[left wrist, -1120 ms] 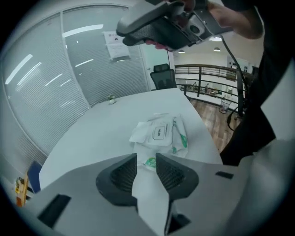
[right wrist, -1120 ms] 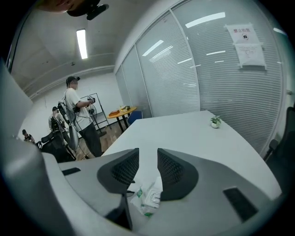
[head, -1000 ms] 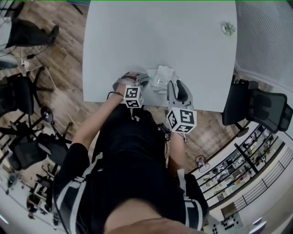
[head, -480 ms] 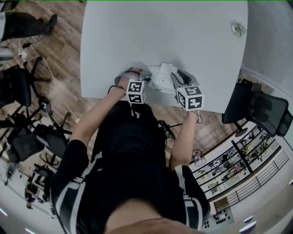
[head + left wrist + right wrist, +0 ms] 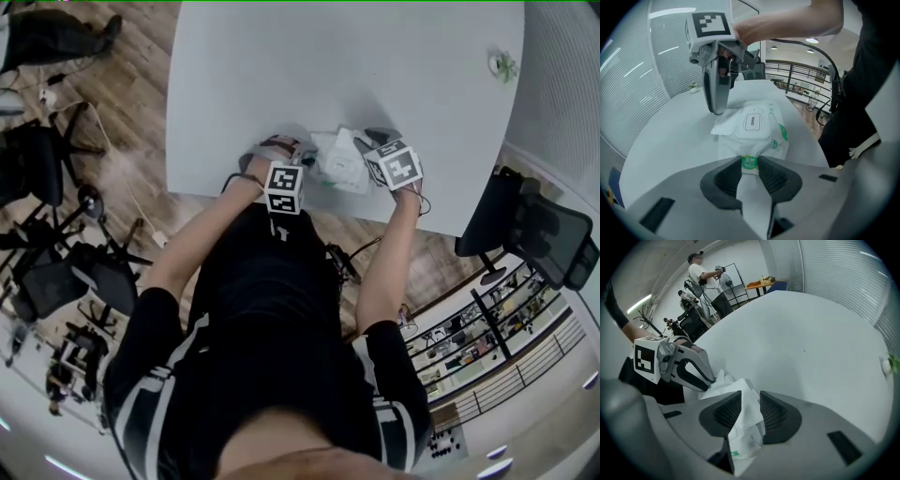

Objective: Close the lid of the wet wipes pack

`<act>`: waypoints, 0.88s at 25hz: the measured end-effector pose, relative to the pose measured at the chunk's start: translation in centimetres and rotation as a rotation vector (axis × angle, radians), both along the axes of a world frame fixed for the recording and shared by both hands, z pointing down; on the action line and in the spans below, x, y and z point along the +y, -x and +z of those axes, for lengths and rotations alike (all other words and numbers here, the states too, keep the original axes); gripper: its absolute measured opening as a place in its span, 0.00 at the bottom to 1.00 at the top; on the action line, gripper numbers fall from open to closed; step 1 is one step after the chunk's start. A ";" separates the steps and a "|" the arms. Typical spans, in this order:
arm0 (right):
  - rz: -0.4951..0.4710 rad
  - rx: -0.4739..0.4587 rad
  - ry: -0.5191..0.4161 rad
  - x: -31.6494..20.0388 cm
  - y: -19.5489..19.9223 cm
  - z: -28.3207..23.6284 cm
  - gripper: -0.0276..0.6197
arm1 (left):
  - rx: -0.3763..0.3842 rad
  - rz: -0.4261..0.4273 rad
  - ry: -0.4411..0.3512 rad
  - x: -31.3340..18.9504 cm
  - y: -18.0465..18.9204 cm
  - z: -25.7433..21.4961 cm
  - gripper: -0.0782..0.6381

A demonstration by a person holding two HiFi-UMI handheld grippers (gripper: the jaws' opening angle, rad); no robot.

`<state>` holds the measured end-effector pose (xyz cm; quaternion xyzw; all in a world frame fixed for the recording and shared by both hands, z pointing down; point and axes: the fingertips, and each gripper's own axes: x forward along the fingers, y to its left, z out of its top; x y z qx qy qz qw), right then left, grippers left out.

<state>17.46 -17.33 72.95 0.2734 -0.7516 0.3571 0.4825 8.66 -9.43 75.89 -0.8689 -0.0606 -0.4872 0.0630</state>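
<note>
The white wet wipes pack (image 5: pixel 337 161) lies near the front edge of the white table (image 5: pixel 328 66). In the left gripper view its lid (image 5: pixel 752 123), labelled OPEN, lies flat on top of the pack (image 5: pixel 773 140). My left gripper (image 5: pixel 750 165) is shut on the pack's near end, where a green label shows between the pads. My right gripper (image 5: pixel 746 409) has come in from the other side, and white material of the pack (image 5: pixel 745 425) sits between its nearly shut pads. Seen from the left gripper view, the right gripper (image 5: pixel 715 108) points down at the pack's far left corner.
A small pale object (image 5: pixel 502 64) lies at the table's far right corner. A black office chair (image 5: pixel 539 230) stands to the right of the table, and more chairs (image 5: pixel 42 178) stand on the wooden floor at the left. A person (image 5: pixel 701 268) stands far off in the room.
My right gripper has moved from the table's front edge up to the right side of the pack. The left gripper has kept its hold on the pack.
</note>
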 end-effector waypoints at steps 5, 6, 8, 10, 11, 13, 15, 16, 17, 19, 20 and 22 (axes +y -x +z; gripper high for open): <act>-0.045 -0.004 0.064 0.5 0.0 2.2 0.27 | 0.004 0.002 -0.001 0.0 0.0 0.1 0.28; -0.047 -0.012 0.077 0.7 0.0 2.5 0.27 | 0.005 0.002 0.000 0.1 0.0 0.1 0.28; -0.040 -0.042 0.097 0.9 0.0 2.7 0.27 | 0.005 0.003 0.001 0.1 0.1 0.0 0.28; -0.037 -0.073 0.111 1.0 0.0 2.6 0.26 | 0.003 0.004 -0.006 0.1 0.1 -0.2 0.28; -0.041 -0.083 0.117 1.0 0.1 2.5 0.26 | 0.002 0.003 -0.010 0.1 0.1 -0.2 0.28; -0.056 -0.094 0.128 1.0 0.1 2.5 0.26 | 0.006 -0.004 -0.017 0.1 0.2 -0.2 0.28; -0.074 -0.095 0.134 0.9 0.1 2.5 0.24 | 0.012 -0.012 -0.018 0.0 0.2 -0.1 0.28; -0.082 -0.094 0.135 0.8 0.2 2.4 0.24 | 0.014 -0.015 -0.019 -0.1 0.1 0.0 0.28; -0.089 -0.092 0.132 0.8 0.2 2.2 0.24 | 0.015 -0.017 -0.020 -0.1 0.1 0.0 0.28; -0.097 -0.085 0.120 0.7 0.1 1.7 0.23 | 0.013 -0.020 -0.021 -0.1 0.1 0.0 0.28; -0.099 -0.080 0.110 0.6 0.1 1.4 0.23 | 0.010 -0.021 -0.021 -0.1 0.1 0.0 0.28; -0.104 -0.071 0.087 0.7 0.2 0.6 0.21 | 0.008 -0.025 -0.023 0.0 0.2 0.0 0.28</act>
